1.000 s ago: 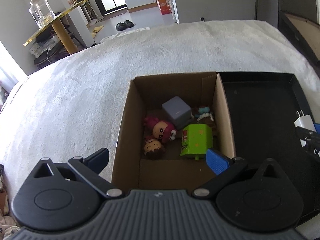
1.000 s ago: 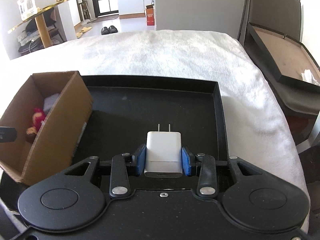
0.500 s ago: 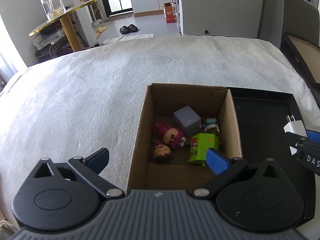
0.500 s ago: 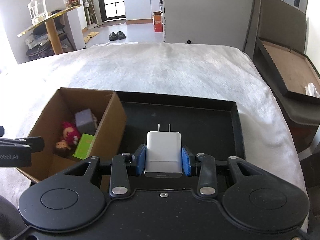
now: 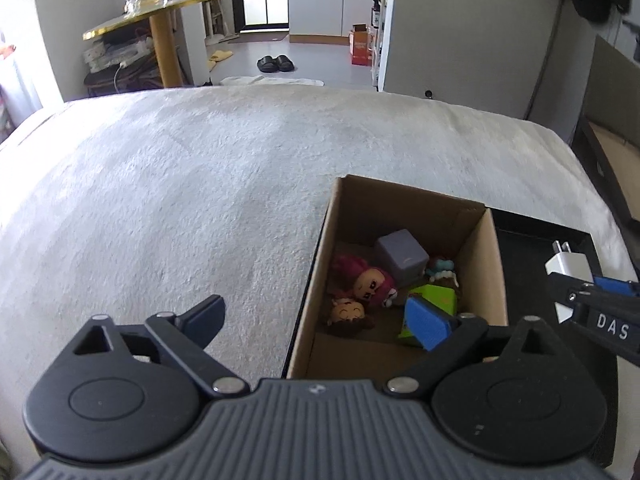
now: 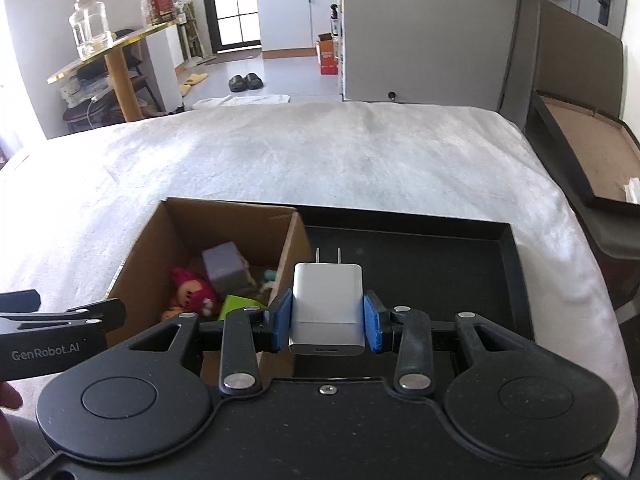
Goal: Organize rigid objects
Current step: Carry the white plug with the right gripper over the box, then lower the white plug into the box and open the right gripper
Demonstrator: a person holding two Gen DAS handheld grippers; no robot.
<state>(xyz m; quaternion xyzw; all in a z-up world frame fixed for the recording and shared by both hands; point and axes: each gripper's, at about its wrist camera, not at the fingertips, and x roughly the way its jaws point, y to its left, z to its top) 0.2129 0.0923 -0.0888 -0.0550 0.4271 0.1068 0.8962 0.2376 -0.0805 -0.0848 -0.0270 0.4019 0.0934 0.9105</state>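
From the left wrist, the left gripper (image 5: 316,320) hangs over the cardboard box (image 5: 316,280) of toys (image 5: 370,284) — jaws wide, closing, nothing between them. From the right wrist, the right gripper (image 6: 327,318) clamps a white charger (image 6: 327,304) above the black tray (image 6: 516,272) — beside the box's right wall.

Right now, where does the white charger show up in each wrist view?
Left wrist: white charger at the far right edge, prongs up, held by the right gripper.
Right wrist: at centre, clamped between the blue pads.
Shared landmark: cardboard box, just left of the charger in both.
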